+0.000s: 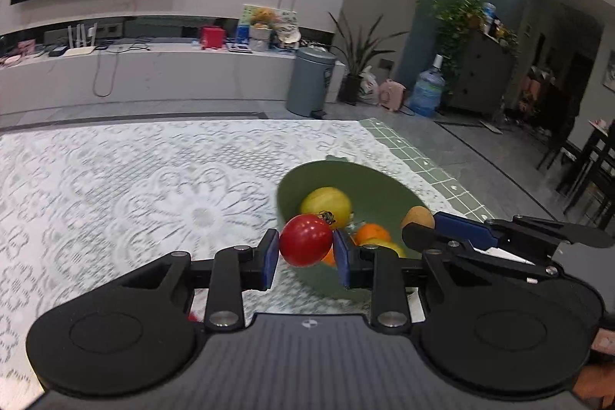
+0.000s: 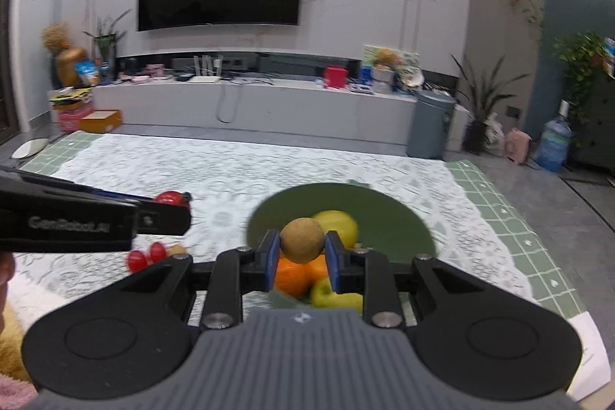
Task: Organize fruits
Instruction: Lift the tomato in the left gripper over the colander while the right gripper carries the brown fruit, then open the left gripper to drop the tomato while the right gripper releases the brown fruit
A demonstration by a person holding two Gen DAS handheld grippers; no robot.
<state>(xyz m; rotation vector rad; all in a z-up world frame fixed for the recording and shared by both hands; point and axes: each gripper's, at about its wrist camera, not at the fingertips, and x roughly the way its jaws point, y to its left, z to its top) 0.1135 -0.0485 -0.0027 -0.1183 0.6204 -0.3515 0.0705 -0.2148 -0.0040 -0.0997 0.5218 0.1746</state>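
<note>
My left gripper (image 1: 306,253): pads clamped on red tomato (image 1: 306,244). My right gripper (image 2: 302,253): clamped on brown round fruit (image 2: 301,239). Green bowl (image 2: 403,218), just ahead beneath both, holds lemon (image 2: 338,223), orange (image 2: 294,275).

**Gloss, matt and lace**

The red tomato (image 1: 305,244) is smooth and glossy, catching a highlight. The brown round fruit (image 2: 301,240) looks matt and finely rough. The green bowl (image 2: 384,214) has a smooth, matt finish. A white lace cloth (image 1: 153,187) with raised floral texture covers the counter. Each tool (image 1: 306,258) is matt black plastic with blue pads (image 1: 272,258) and shiny metal pins.
</note>
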